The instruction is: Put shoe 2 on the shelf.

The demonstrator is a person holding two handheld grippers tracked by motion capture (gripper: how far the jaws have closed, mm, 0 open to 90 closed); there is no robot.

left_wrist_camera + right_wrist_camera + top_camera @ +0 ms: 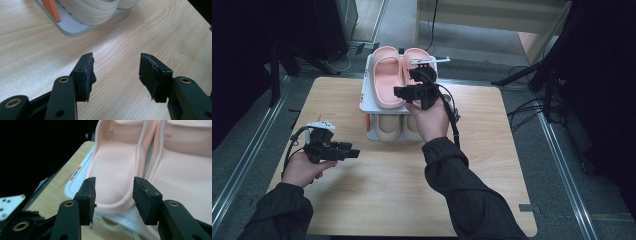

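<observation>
A white two-tier rack (pixel 364 102) stands at the back middle of the wooden table (pixel 387 195). Two pink slippers (pixel 387 80) lie on its top tier, and cream slippers (pixel 388 127) sit on the lower tier. My right gripper (pixel 414 95) hovers at the pink slippers' heels. In the right gripper view its jaws (pixel 113 181) stand open, with the heel of one pink slipper (pixel 112 170) in the gap and its mate (pixel 185 157) to the right. My left gripper (pixel 349 151) is low over the table's left side, open and empty (pixel 116 62), facing the rack's lower tray (pixel 67 27).
An orange post (pixel 51 8) joins the rack's tiers beside the cream slippers (pixel 92 10). The rack's top rim (pixel 77 177) runs close to the table's far edge. Dark stands and cables (pixel 532 107) surround the table on the floor.
</observation>
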